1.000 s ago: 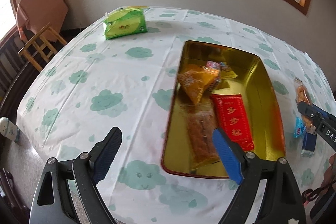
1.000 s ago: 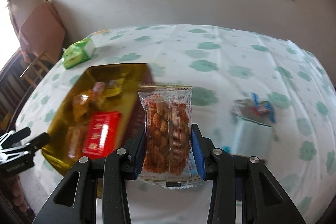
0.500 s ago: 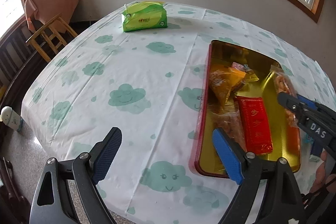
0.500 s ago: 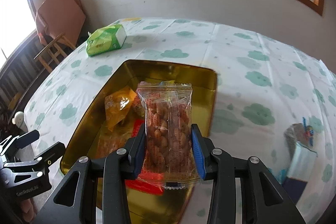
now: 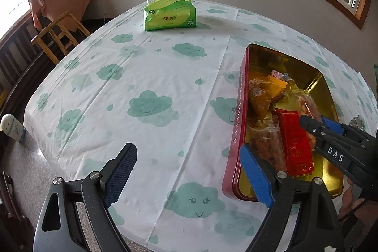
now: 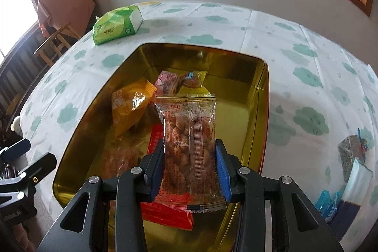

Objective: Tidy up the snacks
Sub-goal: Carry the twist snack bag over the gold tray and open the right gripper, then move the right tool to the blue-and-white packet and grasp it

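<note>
Right gripper is clamped on the nut pack, holding it upright over the tin, above the red pack at the tin's near end. To drop it clean I'd go lower, shift toward the bare gold floor along the tin's right side, lay the pack flat and only then let go, so it doesn't pile on the red one or catch the rim. Left gripper hangs wide open and empty over the tablecloth near the table's near edge, just left of the tin.
</note>
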The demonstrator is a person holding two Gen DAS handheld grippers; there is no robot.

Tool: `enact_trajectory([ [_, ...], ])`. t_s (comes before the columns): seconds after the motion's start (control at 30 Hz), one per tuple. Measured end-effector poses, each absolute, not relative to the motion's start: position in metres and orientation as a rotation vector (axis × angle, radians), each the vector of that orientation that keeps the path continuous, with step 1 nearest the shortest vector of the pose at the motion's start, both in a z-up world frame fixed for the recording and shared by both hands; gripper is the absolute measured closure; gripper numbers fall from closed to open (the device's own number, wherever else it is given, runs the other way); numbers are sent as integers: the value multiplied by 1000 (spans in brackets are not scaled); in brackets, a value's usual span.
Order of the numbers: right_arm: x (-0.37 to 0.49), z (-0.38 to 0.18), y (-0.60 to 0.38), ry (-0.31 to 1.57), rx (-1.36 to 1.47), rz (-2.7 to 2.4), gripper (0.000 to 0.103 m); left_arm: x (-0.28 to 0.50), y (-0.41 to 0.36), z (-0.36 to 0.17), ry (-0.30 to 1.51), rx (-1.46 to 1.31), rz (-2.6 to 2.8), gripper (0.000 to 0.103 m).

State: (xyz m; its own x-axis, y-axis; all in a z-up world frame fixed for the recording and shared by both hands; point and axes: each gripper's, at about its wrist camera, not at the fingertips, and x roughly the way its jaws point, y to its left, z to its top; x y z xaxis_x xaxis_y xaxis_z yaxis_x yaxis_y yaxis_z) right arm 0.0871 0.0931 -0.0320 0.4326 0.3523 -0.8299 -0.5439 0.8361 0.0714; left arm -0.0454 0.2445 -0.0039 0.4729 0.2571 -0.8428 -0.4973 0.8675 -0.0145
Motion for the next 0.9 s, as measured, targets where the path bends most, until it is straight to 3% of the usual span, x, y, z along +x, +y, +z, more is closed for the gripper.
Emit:
enact_trajectory([
  [0.43, 72, -4, 69, 894, -176, 571, 62, -47, 239, -2, 970, -273, 459, 17],
  [0.77, 75, 8, -17, 857, -149, 349, 61, -46, 216, 2, 964, -250, 411, 17],
  [0.9, 77, 1, -64, 879, -137, 237, 56, -45, 207, 4, 963, -243, 394, 17],
])
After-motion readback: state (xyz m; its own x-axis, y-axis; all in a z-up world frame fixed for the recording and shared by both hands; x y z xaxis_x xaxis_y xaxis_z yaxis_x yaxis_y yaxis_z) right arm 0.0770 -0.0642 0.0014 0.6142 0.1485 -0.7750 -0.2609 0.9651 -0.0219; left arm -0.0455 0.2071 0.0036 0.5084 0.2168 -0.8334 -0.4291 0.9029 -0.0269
